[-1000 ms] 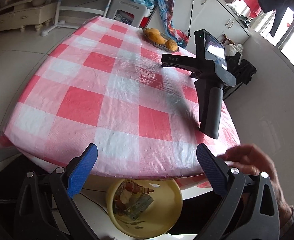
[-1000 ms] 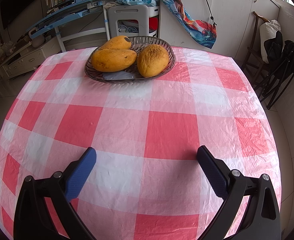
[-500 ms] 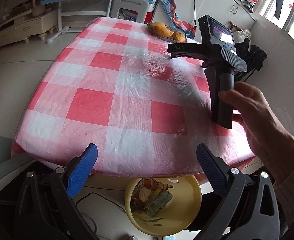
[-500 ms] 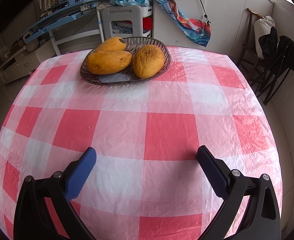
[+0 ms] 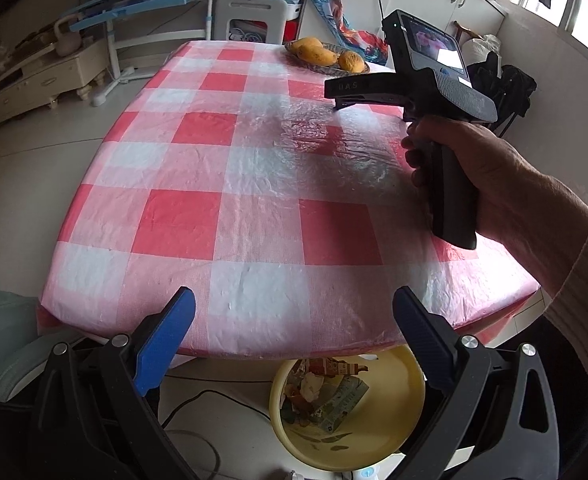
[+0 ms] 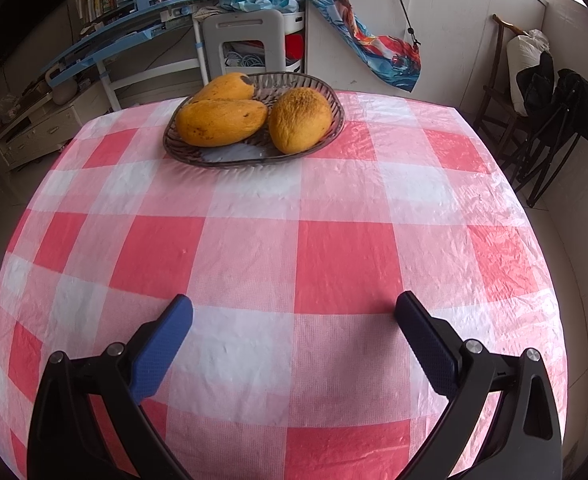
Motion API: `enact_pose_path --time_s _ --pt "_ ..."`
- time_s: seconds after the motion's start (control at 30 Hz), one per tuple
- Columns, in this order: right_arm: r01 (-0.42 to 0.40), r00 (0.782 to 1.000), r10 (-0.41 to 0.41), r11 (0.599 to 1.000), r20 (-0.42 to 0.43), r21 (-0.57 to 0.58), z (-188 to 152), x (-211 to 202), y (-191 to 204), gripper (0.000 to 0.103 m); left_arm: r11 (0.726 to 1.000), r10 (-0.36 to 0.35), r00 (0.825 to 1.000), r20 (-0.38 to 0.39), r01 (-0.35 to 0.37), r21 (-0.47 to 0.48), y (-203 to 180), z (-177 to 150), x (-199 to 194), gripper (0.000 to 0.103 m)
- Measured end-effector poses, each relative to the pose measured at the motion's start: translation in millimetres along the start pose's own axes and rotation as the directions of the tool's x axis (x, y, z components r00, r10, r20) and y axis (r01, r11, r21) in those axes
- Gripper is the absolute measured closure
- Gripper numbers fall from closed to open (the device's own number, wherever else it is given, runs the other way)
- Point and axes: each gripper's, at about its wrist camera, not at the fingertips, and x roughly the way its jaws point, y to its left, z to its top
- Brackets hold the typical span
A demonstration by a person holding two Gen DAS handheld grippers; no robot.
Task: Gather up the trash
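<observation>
Trash, several wrappers and scraps (image 5: 322, 396), lies in a yellow basin (image 5: 390, 432) on the floor under the near edge of the table. My left gripper (image 5: 292, 304) is open and empty, hovering above that edge and the basin. A hand (image 5: 494, 176) holds the black handle (image 5: 450, 208) of the right gripper over the table's right side. In the right wrist view my right gripper (image 6: 293, 312) is open and empty over the red-and-white checked tablecloth (image 6: 334, 264). No trash shows on the tablecloth.
A dark glass bowl (image 6: 234, 156) with three yellow mangoes (image 6: 220, 122) stands at the far end of the table. Behind it are a white stool (image 6: 250, 40), a blue desk (image 6: 134, 32) and cupboards. A folding chair with dark clothes (image 6: 554, 104) stands at the right. A cable (image 5: 214, 396) runs over the floor.
The hand came up from the table's edge and closed round the right gripper's handle, which stood unheld before. The left gripper rose and drew back a little. The fruit bowl looms larger in the right view.
</observation>
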Motion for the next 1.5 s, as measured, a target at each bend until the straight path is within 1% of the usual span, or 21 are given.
enact_pose_path --time_s 0.1,0.2,0.23,0.37,0.53,0.6,0.73,0.83,0.9,0.97,1.1,1.23,1.37,1.43,1.5 --pt "-0.036 0.999 0.035 0.998 -0.013 -0.044 -15.3 -11.3 2.8 0.006 1.000 0.023 1.000 0.018 -0.023 -0.003 1.9 1.8 -3.9 0.007" --pt "-0.068 0.997 0.066 0.995 -0.026 -0.075 -40.9 -30.4 4.5 0.006 0.999 0.052 0.997 0.049 -0.051 -0.017 4.7 2.7 -9.3 0.007" --pt "-0.078 0.997 0.077 0.994 -0.017 -0.080 -51.6 -41.2 3.9 0.006 0.998 0.059 0.997 0.058 -0.058 -0.021 5.3 3.4 -10.5 0.007" --pt "-0.078 0.992 0.087 0.992 0.095 -0.103 -93.9 -99.9 -2.3 0.006 0.996 0.087 0.990 0.111 -0.085 -0.020 3.4 3.1 -19.2 0.007" --pt "-0.046 0.971 0.068 0.994 0.229 -0.100 -151.3 -170.7 -13.0 0.006 0.993 0.114 0.974 0.195 -0.117 0.004 -3.9 -2.5 -36.0 0.007" --pt "-0.029 0.963 0.050 0.996 0.264 -0.083 -170.1 -189.2 -18.7 0.006 0.993 0.119 0.967 0.224 -0.121 -0.003 -4.1 -6.8 -43.8 0.007" --pt "-0.044 0.947 0.060 0.997 0.315 -0.059 -196.4 -213.5 -21.4 0.006 0.988 0.154 0.946 0.285 -0.153 -0.024 -3.7 -17.0 -61.0 0.007" --pt "-0.016 0.936 0.045 0.996 0.349 -0.084 -205.5 -223.0 -16.8 0.006 0.984 0.179 0.928 0.326 -0.177 -0.038 -3.3 -25.4 -75.6 0.007" --pt "-0.023 0.937 0.049 0.997 0.347 -0.079 -212.2 -226.1 -16.7 0.006 0.981 0.192 0.917 0.350 -0.190 -0.039 -2.6 -32.1 -83.5 0.007" --pt "-0.029 0.936 0.050 0.997 0.348 -0.066 -217.4 -228.8 -17.7 0.006 0.979 0.201 0.909 0.365 -0.201 -0.037 -2.8 -41.0 -90.3 0.007" --pt "-0.018 0.931 0.042 0.997 0.363 -0.069 -226.9 -233.4 -14.5 0.006 0.975 0.217 0.902 0.373 -0.223 -0.027 -4.3 -53.7 -96.6 0.007" --pt "0.002 0.929 0.025 0.997 0.369 -0.075 -231.3 -233.3 -11.7 0.006 0.964 0.248 0.891 0.381 -0.264 -0.009 -7.0 -62.3 -100.3 0.007" --pt "0.005 0.925 0.018 0.998 0.380 -0.060 -232.5 -235.9 -16.4 0.006 0.961 0.252 0.881 0.400 -0.276 0.004 -9.7 -65.9 -103.1 0.007" --pt "-0.001 0.928 0.015 0.999 0.373 -0.037 -232.3 -233.3 -20.7 0.006 0.958 0.255 0.880 0.400 -0.285 0.016 -11.3 -66.5 -101.4 0.007" --pt "-0.007 0.933 0.014 1.000 0.360 -0.020 -232.5 -229.4 -23.9 0.006 0.960 0.248 0.885 0.394 -0.280 0.026 -12.9 -67.2 -99.8 0.007"
